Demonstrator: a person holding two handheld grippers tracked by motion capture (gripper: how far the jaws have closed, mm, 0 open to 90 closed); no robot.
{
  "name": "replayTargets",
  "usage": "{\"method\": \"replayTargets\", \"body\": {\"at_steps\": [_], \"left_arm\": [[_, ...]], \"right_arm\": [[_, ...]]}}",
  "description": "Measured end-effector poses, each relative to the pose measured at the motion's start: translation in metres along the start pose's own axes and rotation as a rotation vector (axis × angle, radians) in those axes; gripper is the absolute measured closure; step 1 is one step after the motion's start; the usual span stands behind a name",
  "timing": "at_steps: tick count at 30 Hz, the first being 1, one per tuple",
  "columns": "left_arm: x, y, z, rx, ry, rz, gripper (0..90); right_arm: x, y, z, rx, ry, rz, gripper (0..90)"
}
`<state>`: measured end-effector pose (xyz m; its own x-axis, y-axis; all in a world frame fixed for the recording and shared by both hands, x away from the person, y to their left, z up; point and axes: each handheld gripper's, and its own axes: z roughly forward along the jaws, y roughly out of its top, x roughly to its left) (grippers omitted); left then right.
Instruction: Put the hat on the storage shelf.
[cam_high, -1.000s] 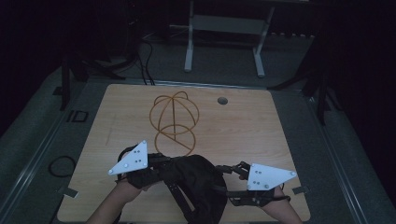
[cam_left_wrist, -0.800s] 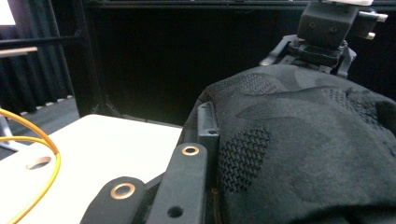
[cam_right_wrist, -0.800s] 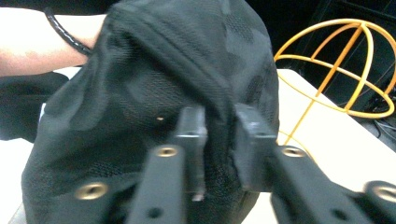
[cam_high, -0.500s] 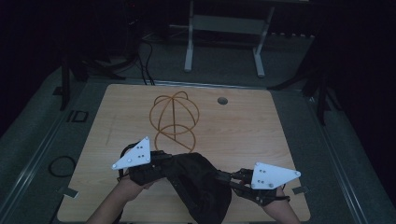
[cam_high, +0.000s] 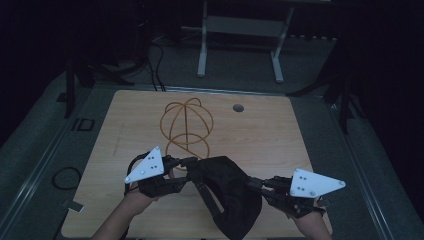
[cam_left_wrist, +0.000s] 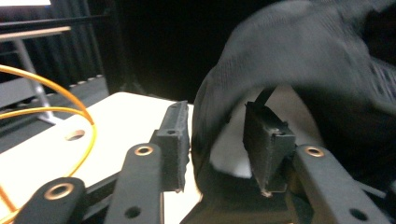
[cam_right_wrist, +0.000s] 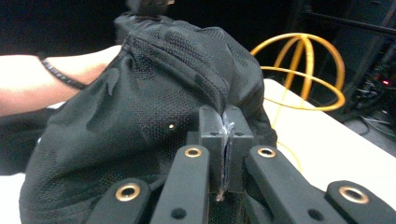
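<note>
Right tongs (cam_right_wrist: 225, 135) – jaws pressed tight together on a fold of the black cloth (cam_right_wrist: 154, 112), pinching it at the cloth's right edge as seen from above. In the high view the right tongs (cam_high: 255, 183) sit at the near right of the worktop (cam_high: 310, 135), w/ a grey plate on top.

Left tongs (cam_left_wrist: 217, 149) – jaws part open, have just been opening; cloth (cam_left_wrist: 299, 60) edge hangs between them, the pads don't press it. In the high view the left tongs (cam_high: 192, 162) are at the cloth's (cam_high: 225, 195) upper left corner.

Cloth bunched between the two tongs at the near edge of the worktop, partly lifted, lower end drooping toward the person.

Beyond it – orange wire frame (cam_high: 186, 125), mid worktop, apart from the cloth. Small round hole (cam_high: 238, 107) further back right.
</note>
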<state>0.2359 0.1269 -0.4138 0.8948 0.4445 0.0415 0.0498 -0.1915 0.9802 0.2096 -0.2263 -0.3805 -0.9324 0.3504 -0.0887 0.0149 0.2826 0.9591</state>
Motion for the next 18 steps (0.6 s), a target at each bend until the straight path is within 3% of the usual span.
{"method": "replayTargets", "body": {"at_steps": [3,8,14,18], "left_arm": [[0.0,-0.002,-0.003,0.009,0.016,0.009,60.9],[0.002,-0.01,-0.007,0.029,0.048,-0.007,60.9],[0.0,-0.024,-0.014,0.066,0.153,0.021,61.0],[0.005,-0.038,-0.022,0.072,0.184,-0.019,61.0]], "right_arm": [[-0.004,0.0,-0.005,-0.013,-0.023,0.022,88.9],[-0.013,0.002,-0.018,-0.038,-0.111,0.045,88.8],[-0.024,0.004,-0.027,-0.041,-0.182,0.068,88.8],[-0.031,0.007,-0.03,-0.055,-0.232,0.079,88.8]]}}
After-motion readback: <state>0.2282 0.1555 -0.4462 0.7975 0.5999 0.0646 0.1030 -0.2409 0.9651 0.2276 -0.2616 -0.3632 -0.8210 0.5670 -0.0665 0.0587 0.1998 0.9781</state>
